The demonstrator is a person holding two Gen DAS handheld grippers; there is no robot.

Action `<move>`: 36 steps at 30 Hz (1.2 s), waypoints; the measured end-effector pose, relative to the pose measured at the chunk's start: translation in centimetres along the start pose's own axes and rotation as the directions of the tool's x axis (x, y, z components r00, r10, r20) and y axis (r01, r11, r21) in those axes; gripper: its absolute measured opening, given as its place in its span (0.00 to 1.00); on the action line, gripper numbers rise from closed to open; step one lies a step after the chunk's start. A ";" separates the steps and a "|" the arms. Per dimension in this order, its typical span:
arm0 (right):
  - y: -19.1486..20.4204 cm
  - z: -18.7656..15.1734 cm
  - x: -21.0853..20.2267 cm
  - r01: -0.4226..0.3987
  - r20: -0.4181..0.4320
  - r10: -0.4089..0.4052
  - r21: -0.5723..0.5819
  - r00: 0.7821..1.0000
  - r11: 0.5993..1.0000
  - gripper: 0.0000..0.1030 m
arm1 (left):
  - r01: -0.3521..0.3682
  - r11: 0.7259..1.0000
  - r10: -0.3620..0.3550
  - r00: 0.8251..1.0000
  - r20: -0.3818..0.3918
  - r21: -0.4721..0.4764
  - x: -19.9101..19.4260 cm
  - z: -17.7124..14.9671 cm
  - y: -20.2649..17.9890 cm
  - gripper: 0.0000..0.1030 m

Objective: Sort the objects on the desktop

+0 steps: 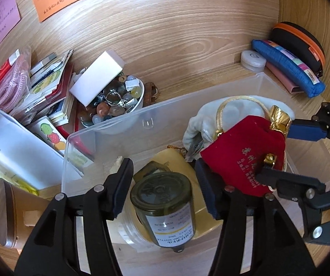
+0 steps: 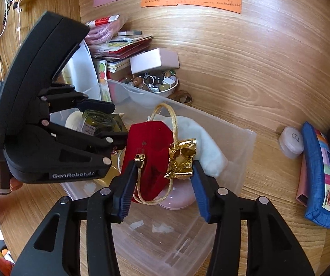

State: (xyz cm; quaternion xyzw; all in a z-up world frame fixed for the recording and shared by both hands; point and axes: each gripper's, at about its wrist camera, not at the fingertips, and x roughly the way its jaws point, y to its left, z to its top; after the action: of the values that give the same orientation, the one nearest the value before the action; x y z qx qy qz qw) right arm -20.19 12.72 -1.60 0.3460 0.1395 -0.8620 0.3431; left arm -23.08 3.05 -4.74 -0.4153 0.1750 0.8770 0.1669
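Note:
A clear plastic bin [image 1: 128, 124] [image 2: 245, 147] sits on the wooden desk. My left gripper [image 1: 162, 179] is open above it, with a dark green glass jar [image 1: 165, 207] [image 2: 98, 119] lying between its fingers inside the bin. My right gripper [image 2: 162, 168] is open over the bin; a red velvet pouch [image 2: 149, 156] [image 1: 243, 154] with a gold bow [image 2: 183, 158] and gold cord lies between its fingers, on a white cloth pouch [image 2: 206, 147] [image 1: 234, 110]. I cannot tell whether the fingers touch it.
A bowl of stones and rings [image 1: 114, 101] [image 2: 155, 82], a white box [image 1: 98, 76] and stacked cards and packets [image 1: 47, 85] stand at the back left. A blue pencil case [image 2: 319, 174], a black case [image 1: 300, 43] and a white round tin [image 2: 291, 142] lie to the right.

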 end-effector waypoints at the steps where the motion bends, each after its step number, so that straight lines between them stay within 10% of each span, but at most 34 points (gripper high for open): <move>1: -0.2 0.2 -0.1 -0.012 -0.003 0.012 0.009 1.000 1.000 0.42 | 0.007 1.000 -0.007 1.000 0.000 -0.005 -0.2 0.0 0.1 0.54; 7: -0.7 0.5 -1.2 -0.051 0.009 0.050 0.043 0.999 0.998 0.43 | -0.006 1.000 0.006 1.000 0.030 -0.001 -1.7 -0.5 -0.1 0.75; 26: 0.4 0.5 -6.0 0.011 0.065 -0.013 0.032 0.998 0.999 0.58 | -0.038 0.998 0.041 0.997 0.072 -0.046 -5.8 -2.4 1.4 0.78; 36: 1.4 -0.1 -9.2 0.054 0.111 -0.062 0.070 0.992 0.996 0.83 | -0.029 0.993 0.046 0.987 0.152 -0.114 -9.5 -4.0 2.1 0.98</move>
State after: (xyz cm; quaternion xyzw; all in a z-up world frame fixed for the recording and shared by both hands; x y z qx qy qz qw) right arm -14.33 16.25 4.68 0.3036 0.1011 -0.8941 0.3135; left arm -15.67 -2.00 0.68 -0.3514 0.1202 0.9179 0.1399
